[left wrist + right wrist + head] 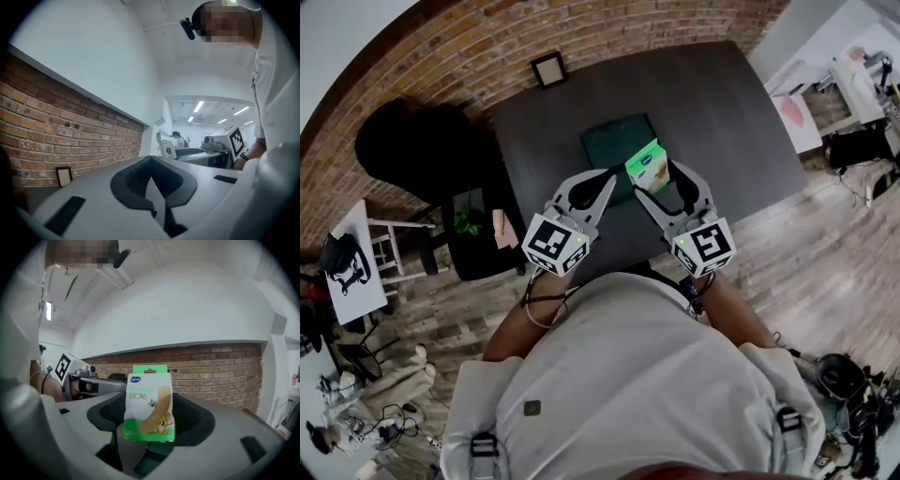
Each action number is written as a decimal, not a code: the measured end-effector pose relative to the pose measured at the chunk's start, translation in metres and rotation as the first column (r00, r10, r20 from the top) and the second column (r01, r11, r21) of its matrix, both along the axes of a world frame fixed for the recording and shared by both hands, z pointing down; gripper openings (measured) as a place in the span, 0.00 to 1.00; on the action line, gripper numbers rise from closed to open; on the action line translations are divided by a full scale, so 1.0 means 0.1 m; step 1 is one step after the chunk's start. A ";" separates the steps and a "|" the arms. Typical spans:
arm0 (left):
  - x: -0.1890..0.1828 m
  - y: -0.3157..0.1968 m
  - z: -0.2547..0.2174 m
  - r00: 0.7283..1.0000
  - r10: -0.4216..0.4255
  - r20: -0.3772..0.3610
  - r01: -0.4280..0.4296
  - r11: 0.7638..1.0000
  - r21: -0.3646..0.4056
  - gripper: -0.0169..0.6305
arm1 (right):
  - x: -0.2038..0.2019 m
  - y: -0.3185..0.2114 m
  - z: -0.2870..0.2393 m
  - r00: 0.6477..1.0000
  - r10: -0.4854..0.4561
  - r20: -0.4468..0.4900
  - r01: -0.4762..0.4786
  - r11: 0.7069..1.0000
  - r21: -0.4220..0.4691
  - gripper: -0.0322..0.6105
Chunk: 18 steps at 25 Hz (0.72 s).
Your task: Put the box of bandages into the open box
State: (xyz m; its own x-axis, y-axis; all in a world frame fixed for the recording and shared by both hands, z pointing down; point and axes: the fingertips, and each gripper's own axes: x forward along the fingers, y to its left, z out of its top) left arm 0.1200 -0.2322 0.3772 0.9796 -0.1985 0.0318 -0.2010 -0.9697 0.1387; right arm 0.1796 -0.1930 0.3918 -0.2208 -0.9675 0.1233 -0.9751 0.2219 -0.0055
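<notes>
Bandage box (149, 401) clamped, right hand-held gripper (657, 183)

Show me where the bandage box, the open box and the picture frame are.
bandage box (149, 401), right gripper view, middle of its printed front.
open box (605, 142), head view, bare dark green part near its left edge.
picture frame (548, 68), head view, its centre.
</notes>
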 end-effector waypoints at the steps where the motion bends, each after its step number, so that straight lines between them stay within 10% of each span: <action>1: 0.05 -0.06 0.05 1.000 -0.020 0.006 0.020 1.000 -0.009 0.05 | 0.07 -0.08 0.06 1.000 -0.016 -0.005 0.016 1.000 -0.013 0.52; 18: 0.51 -0.68 1.38 0.940 -0.268 0.211 0.293 0.951 -0.098 0.05 | 0.46 -0.83 1.42 0.927 -0.367 -0.080 0.334 0.903 -0.271 0.52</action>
State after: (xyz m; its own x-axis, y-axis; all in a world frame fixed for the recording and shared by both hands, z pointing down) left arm 0.1710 -0.2999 0.5155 0.8574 -0.4461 0.2567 -0.4970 -0.8473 0.1874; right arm 0.2257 -0.2761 0.5335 -0.5067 -0.7646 0.3983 -0.8305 0.5569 0.0124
